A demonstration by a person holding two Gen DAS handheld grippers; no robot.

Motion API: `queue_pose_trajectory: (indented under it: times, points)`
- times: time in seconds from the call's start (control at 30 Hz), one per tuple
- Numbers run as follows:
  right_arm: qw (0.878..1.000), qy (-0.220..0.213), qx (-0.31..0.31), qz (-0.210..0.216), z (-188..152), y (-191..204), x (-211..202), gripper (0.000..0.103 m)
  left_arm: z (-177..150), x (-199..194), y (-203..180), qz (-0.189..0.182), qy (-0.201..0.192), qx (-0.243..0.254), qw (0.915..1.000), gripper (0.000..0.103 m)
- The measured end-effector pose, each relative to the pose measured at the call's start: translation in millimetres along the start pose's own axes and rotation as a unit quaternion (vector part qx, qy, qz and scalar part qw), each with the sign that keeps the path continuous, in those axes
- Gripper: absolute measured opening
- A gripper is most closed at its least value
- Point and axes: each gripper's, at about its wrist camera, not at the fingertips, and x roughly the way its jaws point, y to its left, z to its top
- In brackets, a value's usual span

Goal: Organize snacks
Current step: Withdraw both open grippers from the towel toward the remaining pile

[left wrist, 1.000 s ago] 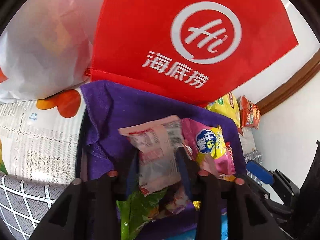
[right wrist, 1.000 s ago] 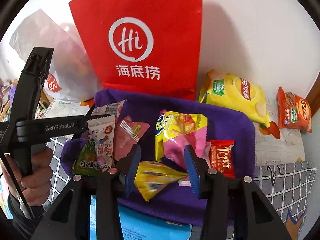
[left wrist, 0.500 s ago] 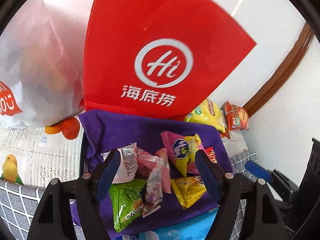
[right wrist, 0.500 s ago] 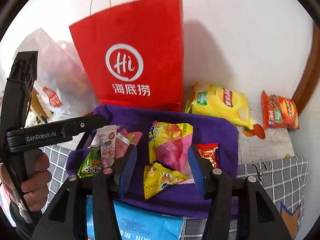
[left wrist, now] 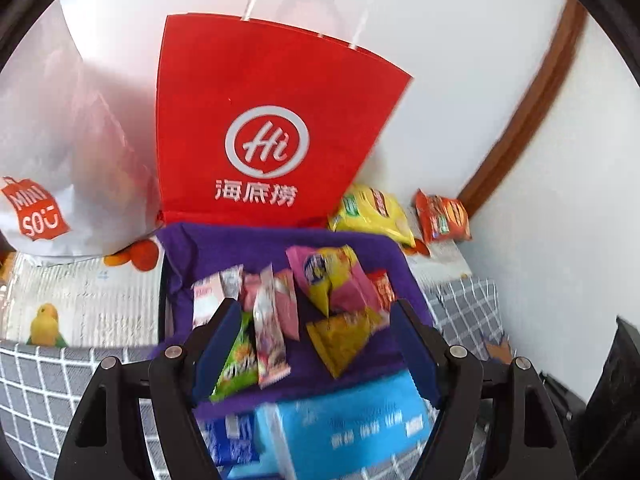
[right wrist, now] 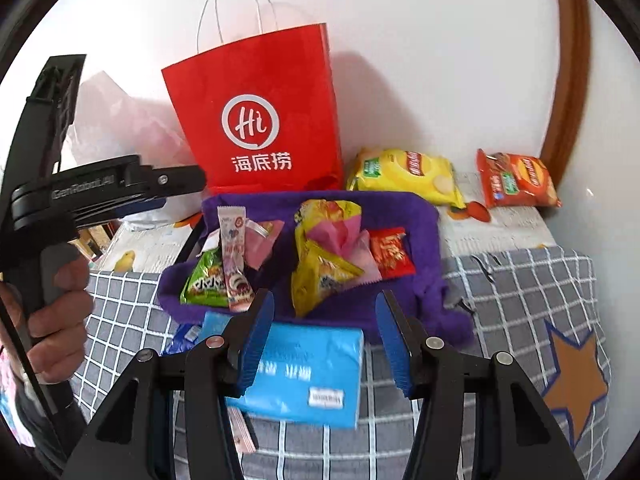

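My 2 grippers, left (left wrist: pixel 312 344) and right (right wrist: pixel 324 336), hang empty with jaws apart, left wider. The snacks (right wrist: pixel 320 248) lie on a purple cloth (right wrist: pixel 424 216) at 12 o'clock from both, right nearer the yellow packet. Only my right view shows my hand (right wrist: pixel 56 312) gripping the left tool.

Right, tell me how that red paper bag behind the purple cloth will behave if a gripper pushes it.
The red paper bag stands tall on a narrow base, so a high push would probably tip it. Its thin paper walls would likely dent rather than resist. It seems to lean on the wall behind, which may stop a backward fall.
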Motion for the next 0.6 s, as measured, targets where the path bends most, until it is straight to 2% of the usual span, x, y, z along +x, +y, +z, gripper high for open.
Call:
queue_pose_trajectory:
  times: [0.17, 0.37, 0.6]
  points:
    - [1.0, -0.009, 0.014, -0.02, -20.7, -5.8, -16.7, 0.053, -25.0, -25.7, 2.4, 0.016, -0.001, 0.008, 0.9998, 0.075]
    - [1.0, 0.01, 0.026, 0.0, -44.4, -6.4, -30.1, 0.053, -56.1, -51.4, 8.2, 0.031, 0.002, 0.008, 0.9995, 0.075]
    - [1.0, 0.017, 0.019, 0.013, -73.7, 5.6, -40.0, 0.053, -95.6, -63.2, 22.3, 0.051, 0.017, -0.003, 0.9986, 0.075]
